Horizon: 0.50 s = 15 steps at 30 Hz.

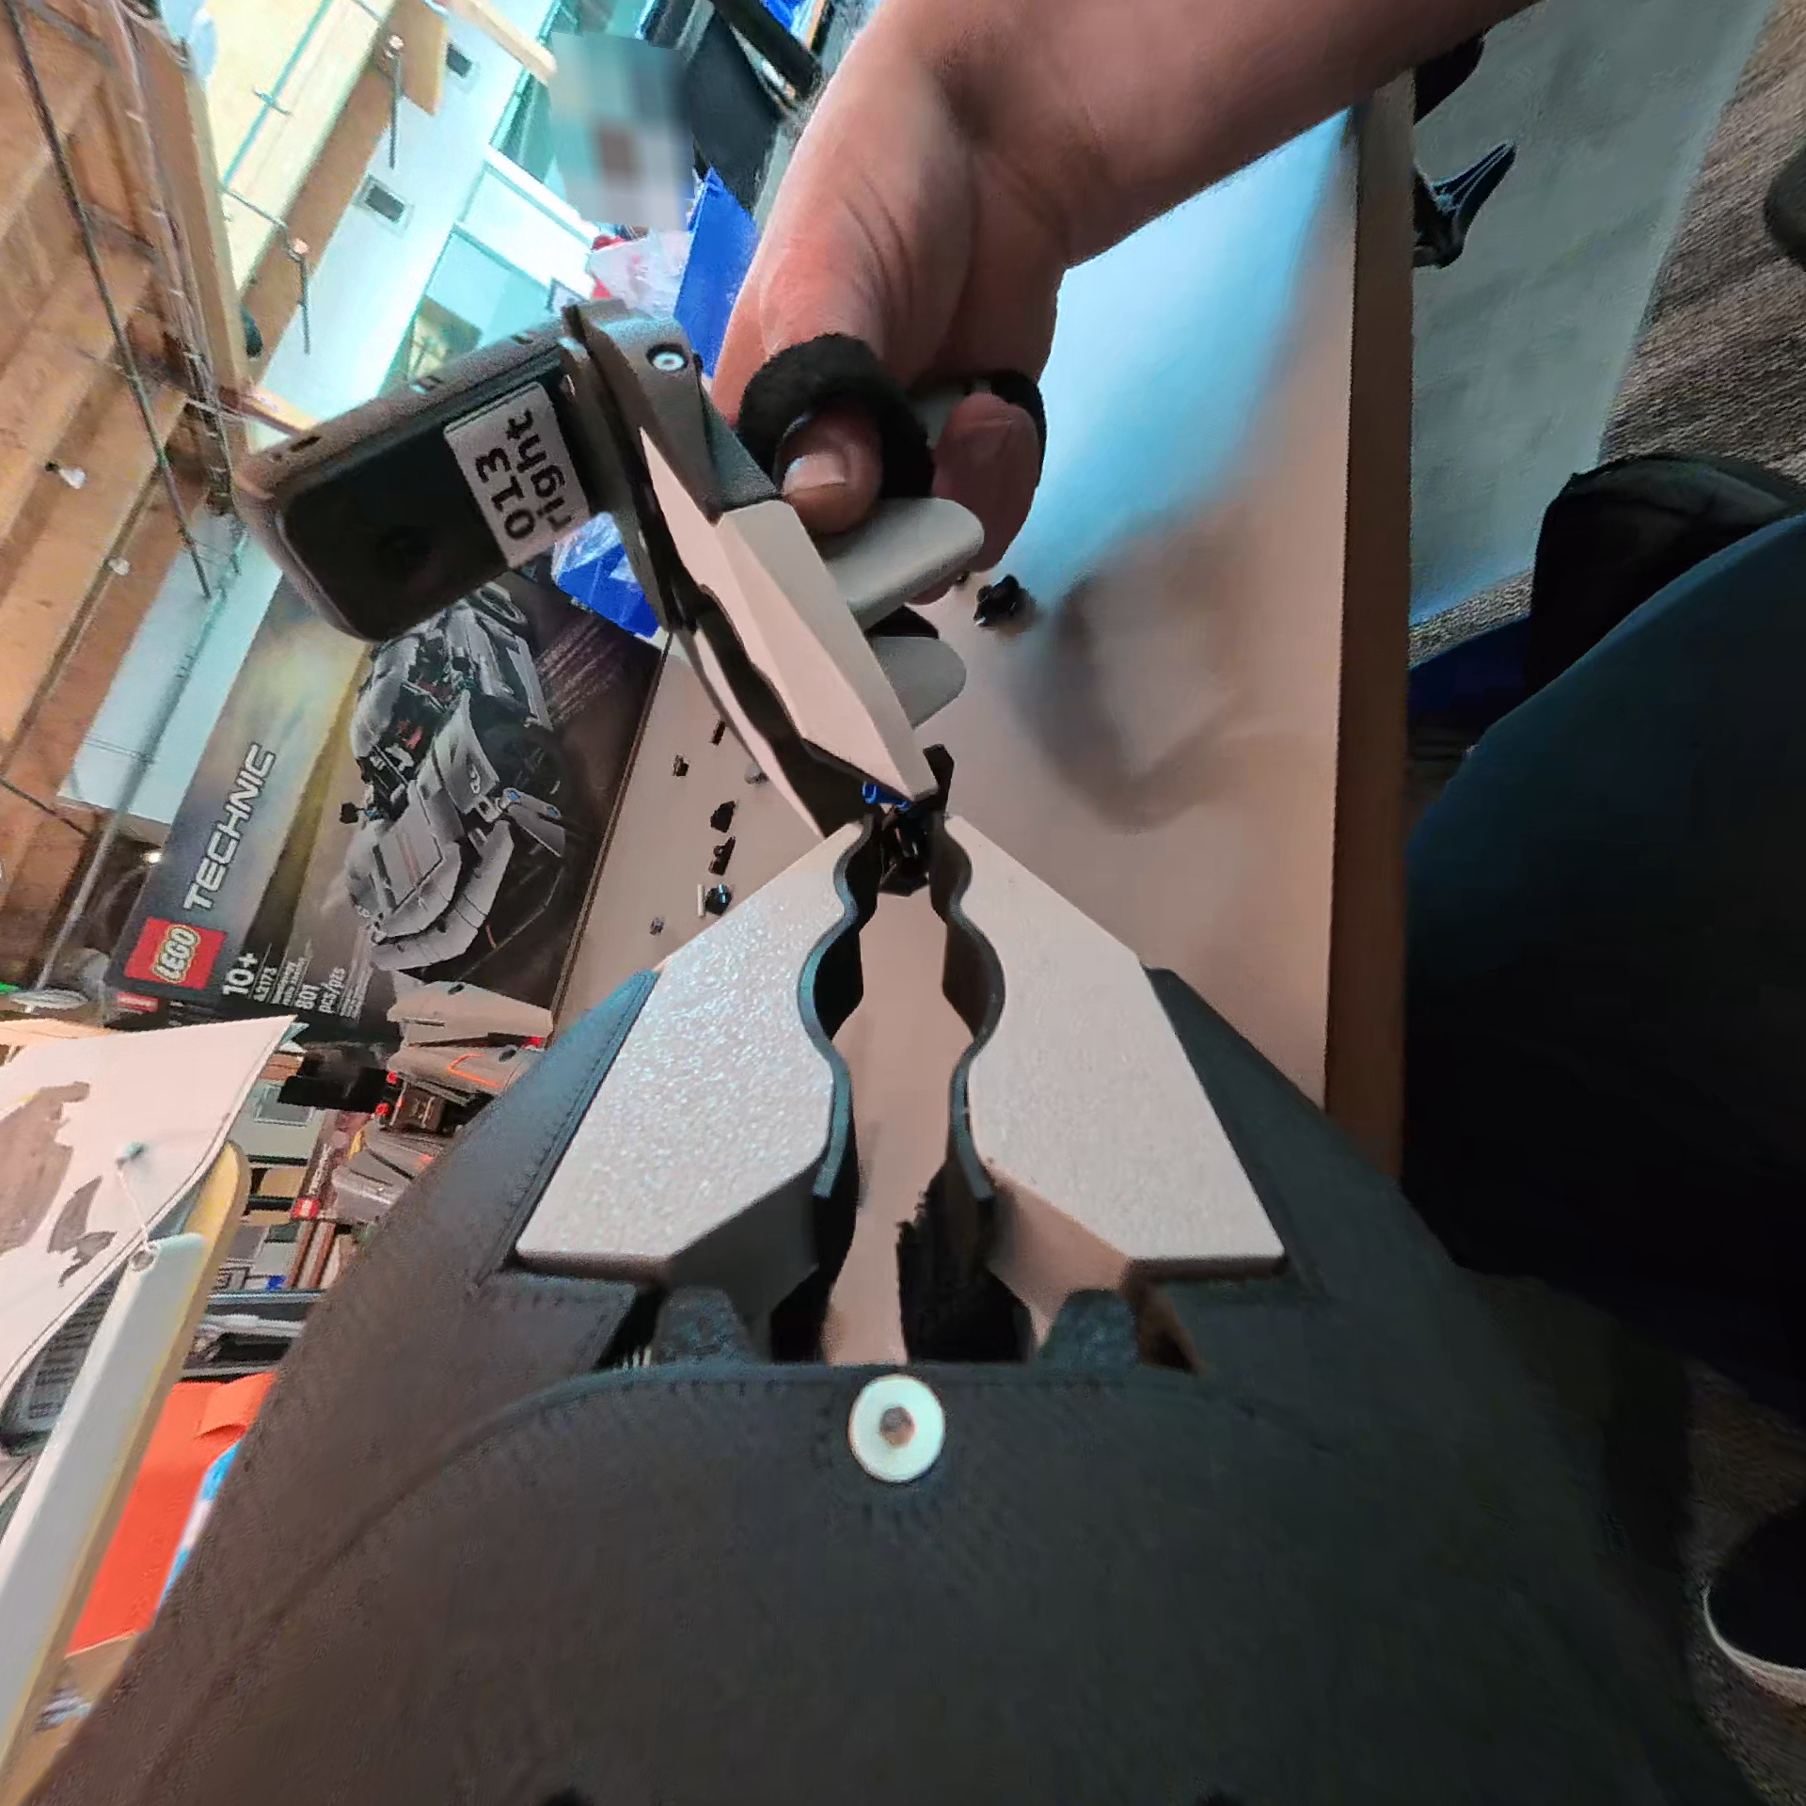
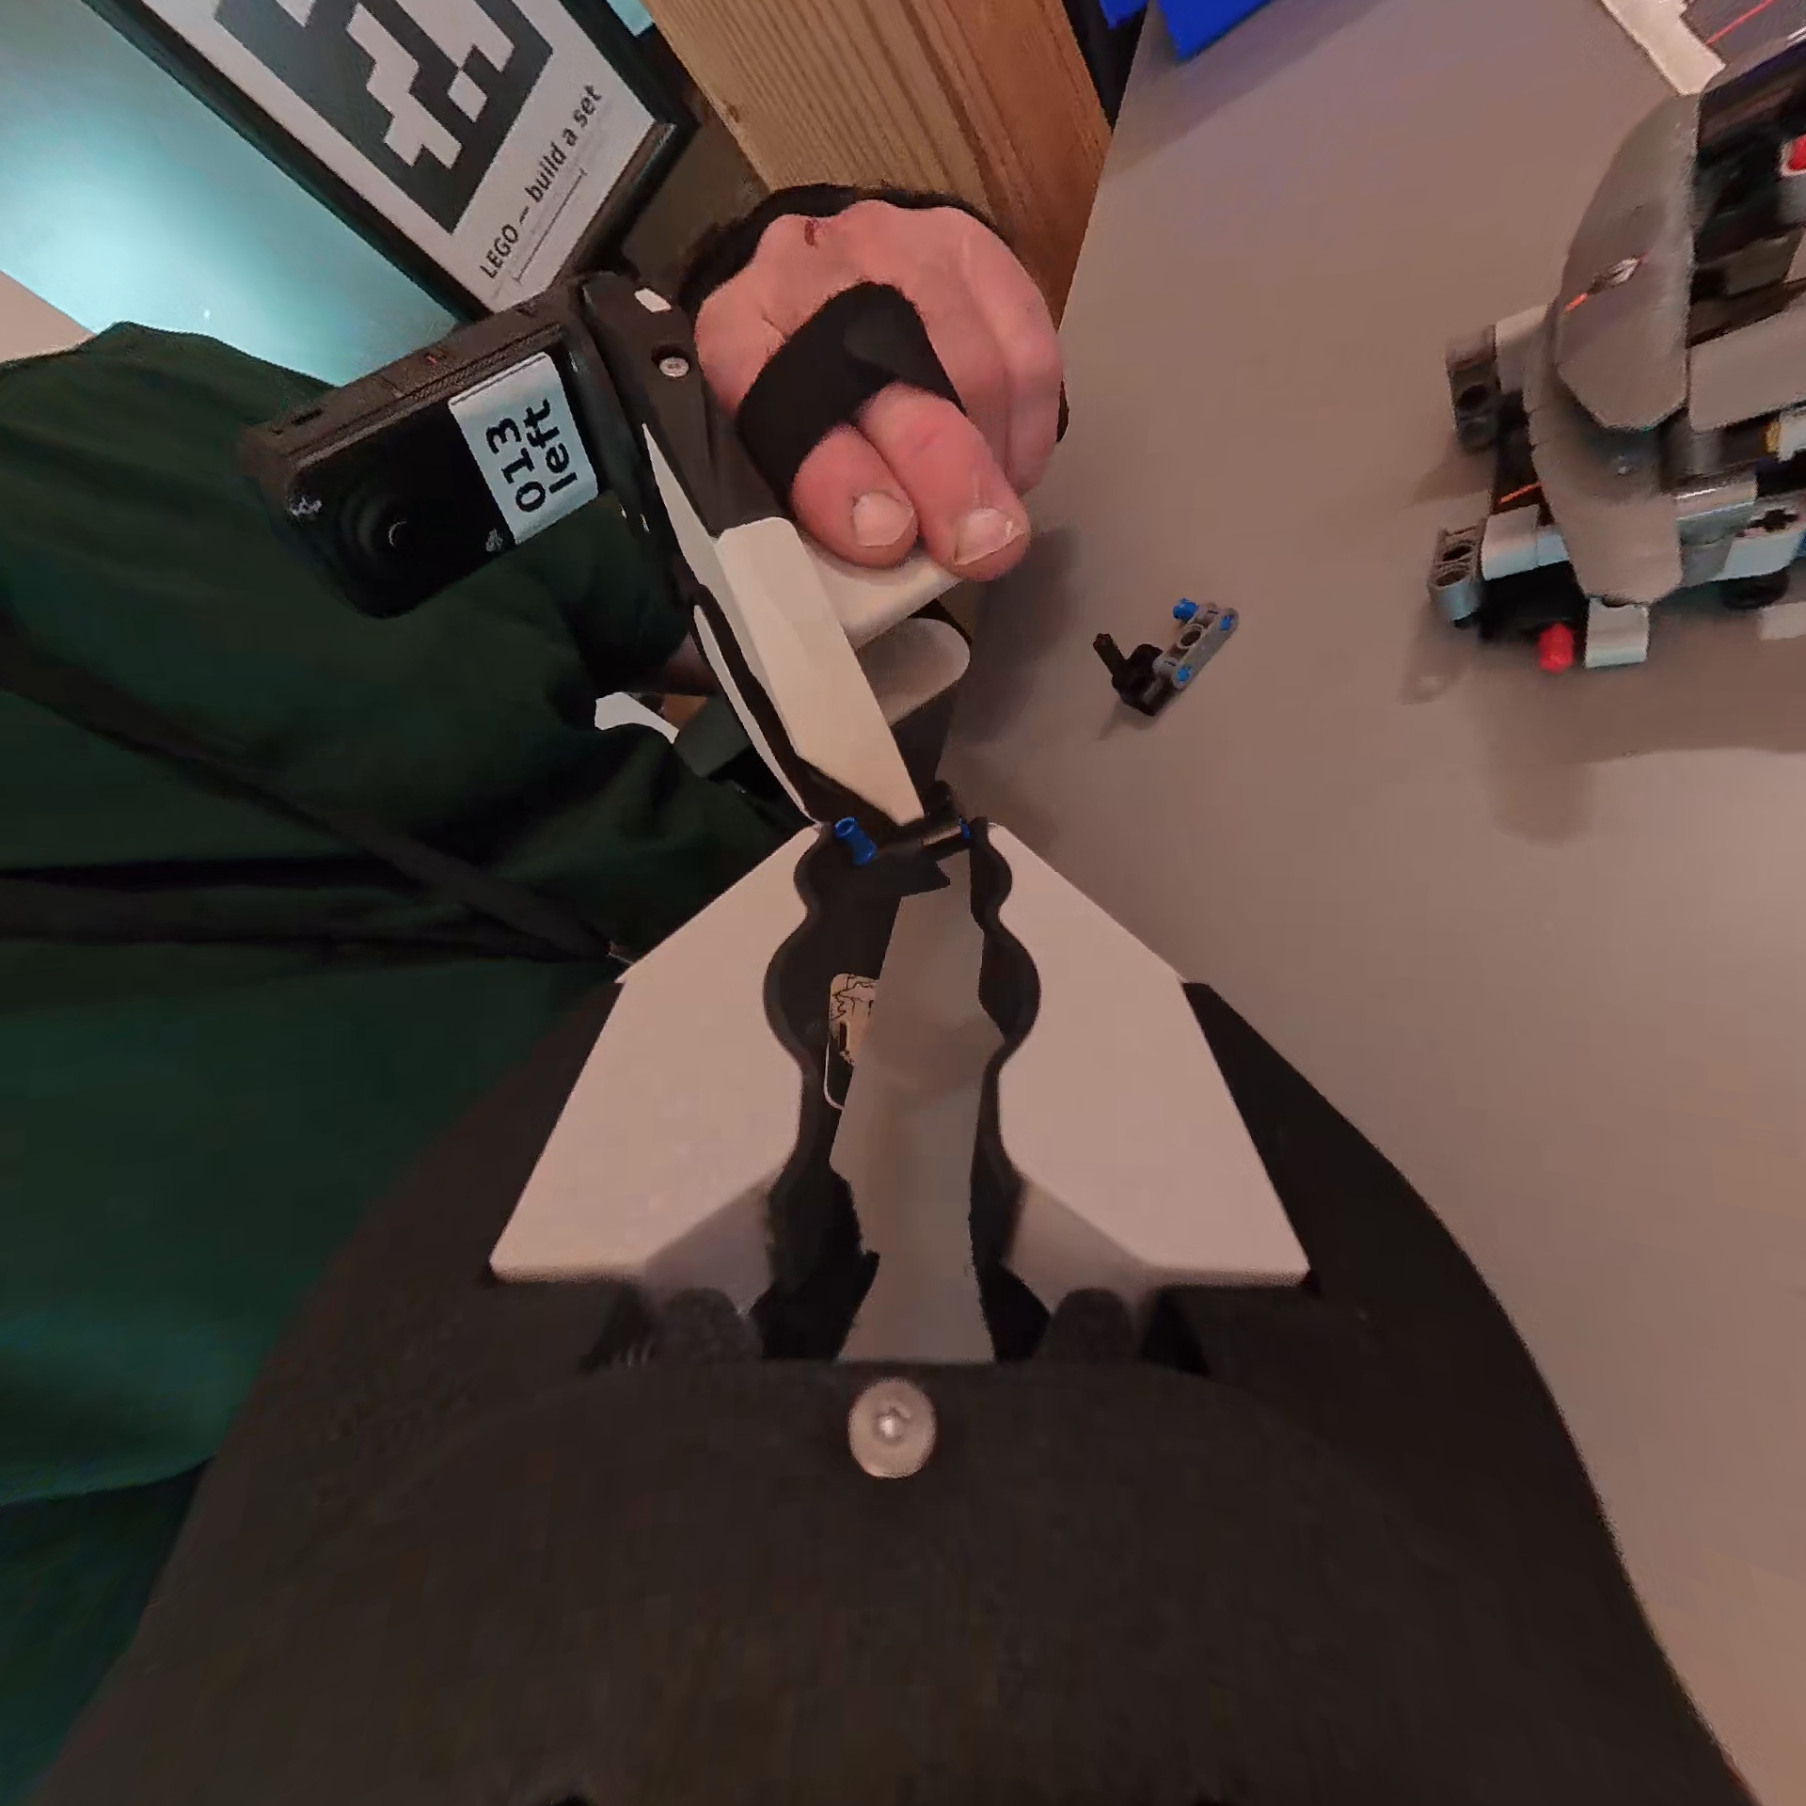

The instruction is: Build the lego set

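Note:
A small black Lego piece (image 2: 926, 844) with blue pins (image 2: 852, 838) is held in the air between both grippers. In the right wrist view my right gripper (image 2: 904, 838) is shut on it, with a blue pin showing at each fingertip. My left gripper (image 2: 924, 806) comes in from the upper left and pinches the same piece from above. In the left wrist view my left gripper (image 1: 904, 831) is shut on the black piece (image 1: 904, 865), and the right gripper (image 1: 926, 782) meets it tip to tip. The piece is largely hidden by the fingertips.
A partly built grey Lego car (image 2: 1652, 391) stands at the right on the grey table (image 2: 1319, 880). A small grey and black subassembly (image 2: 1173, 650) lies near it. Several loose black parts (image 1: 723, 850) lie on the table. The set's box (image 1: 342, 831) stands behind.

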Motion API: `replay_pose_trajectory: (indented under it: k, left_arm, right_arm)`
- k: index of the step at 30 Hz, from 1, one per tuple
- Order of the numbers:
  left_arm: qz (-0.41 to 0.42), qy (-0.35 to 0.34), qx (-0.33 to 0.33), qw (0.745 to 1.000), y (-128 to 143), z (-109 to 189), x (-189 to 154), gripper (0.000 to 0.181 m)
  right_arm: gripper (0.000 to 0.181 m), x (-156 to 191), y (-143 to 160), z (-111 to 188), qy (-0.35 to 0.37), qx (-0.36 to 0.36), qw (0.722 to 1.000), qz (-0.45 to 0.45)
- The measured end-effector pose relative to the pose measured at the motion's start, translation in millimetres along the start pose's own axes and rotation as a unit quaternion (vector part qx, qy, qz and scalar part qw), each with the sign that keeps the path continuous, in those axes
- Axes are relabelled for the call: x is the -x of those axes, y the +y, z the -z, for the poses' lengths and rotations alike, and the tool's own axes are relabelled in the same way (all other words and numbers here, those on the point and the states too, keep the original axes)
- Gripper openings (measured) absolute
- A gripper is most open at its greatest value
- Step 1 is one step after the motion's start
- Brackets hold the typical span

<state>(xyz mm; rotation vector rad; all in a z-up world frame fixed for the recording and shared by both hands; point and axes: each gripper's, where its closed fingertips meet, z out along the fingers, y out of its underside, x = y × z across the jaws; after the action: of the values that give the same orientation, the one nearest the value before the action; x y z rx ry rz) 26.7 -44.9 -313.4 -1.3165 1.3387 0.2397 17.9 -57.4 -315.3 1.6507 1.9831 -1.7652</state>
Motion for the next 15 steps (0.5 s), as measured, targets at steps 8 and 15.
replay_pose_trajectory:
  k: [8, 15]
  left_arm:
    - [0.100, -0.049, -0.010, 0.994, 10, 6, 33, 0.005]
    - [0.364, -0.070, -0.122, 0.921, 18, 27, 92, 0.004]
  right_arm:
    - [0.045, -13, -37, 14, 0.086, -0.065, 0.993, 0.056]
    - [0.037, -11, -71, 47, 0.298, -0.124, 0.922, 0.216]
